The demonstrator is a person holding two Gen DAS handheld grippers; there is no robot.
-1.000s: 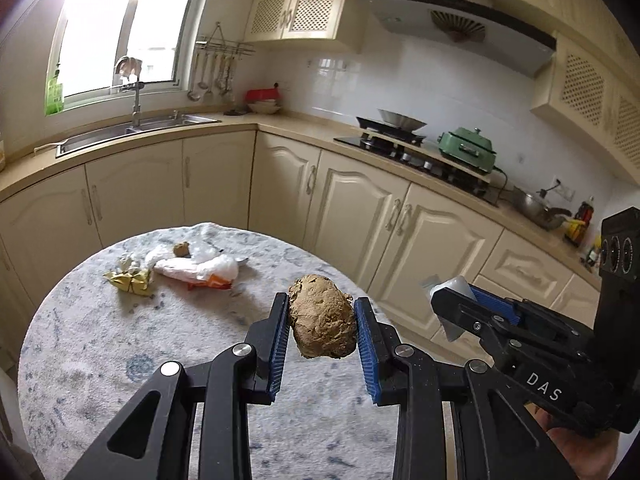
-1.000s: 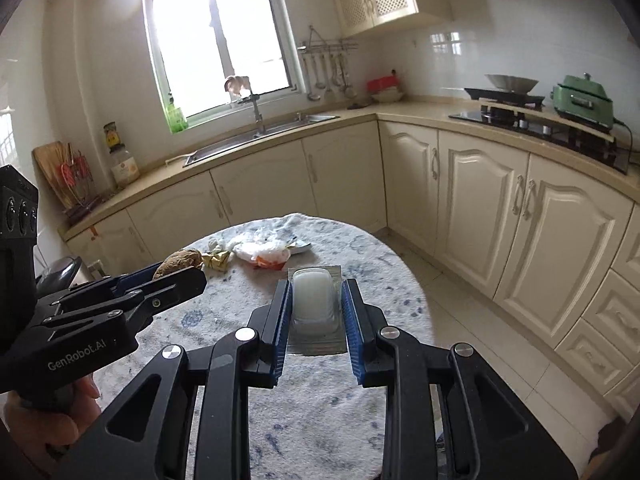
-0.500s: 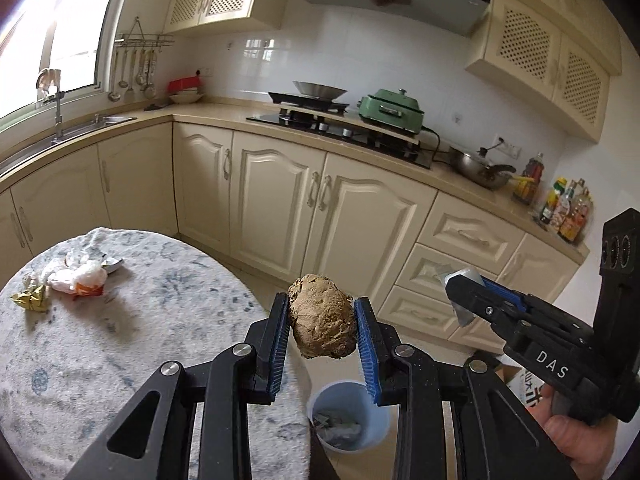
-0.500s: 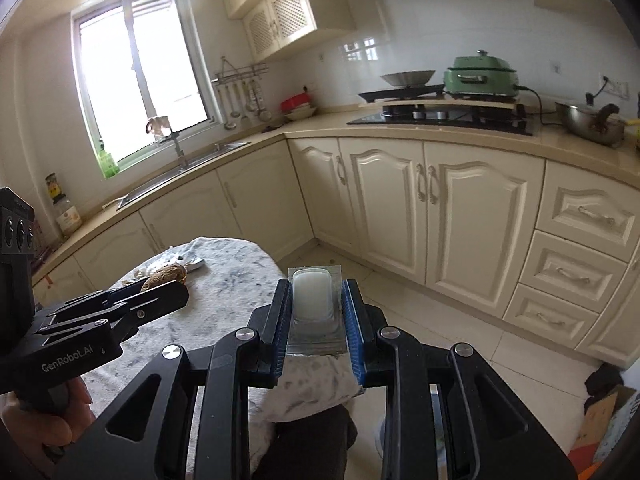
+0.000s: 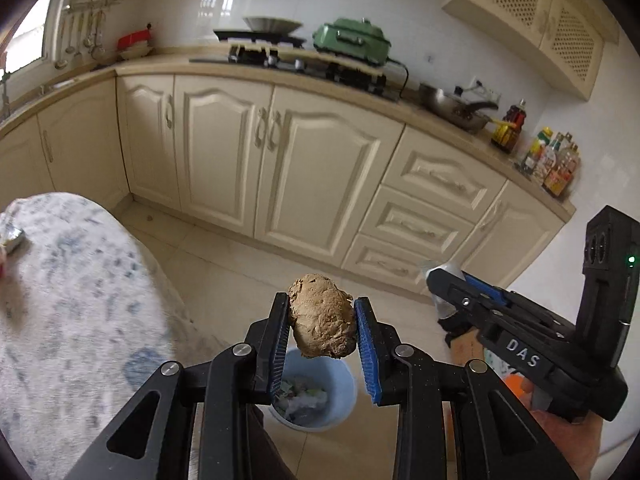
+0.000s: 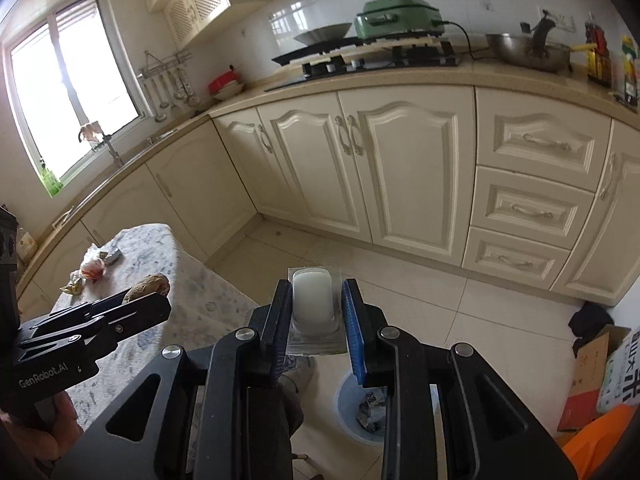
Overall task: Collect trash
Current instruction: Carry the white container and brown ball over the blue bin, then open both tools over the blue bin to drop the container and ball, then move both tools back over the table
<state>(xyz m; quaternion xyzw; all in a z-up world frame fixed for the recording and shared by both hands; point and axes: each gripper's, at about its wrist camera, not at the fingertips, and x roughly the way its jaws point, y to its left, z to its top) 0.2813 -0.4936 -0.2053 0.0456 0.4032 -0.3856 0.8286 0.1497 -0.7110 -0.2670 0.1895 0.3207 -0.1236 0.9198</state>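
Swinging: off the counter within the last second, now above the floor bin.
Left tongs: clamped on brown lump.
Right tongs: clamped on white blister pack.
Next: release over bin; scraps remain on counter.

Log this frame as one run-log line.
left tongs: shut on brown lump | right tongs: shut on plastic packet | blue bin: on floor below | release: not yet

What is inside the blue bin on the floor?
The blue bin holds crumpled paper-like trash. The left gripper with its brown lump covers part of the opening, so deeper contents stay hidden.
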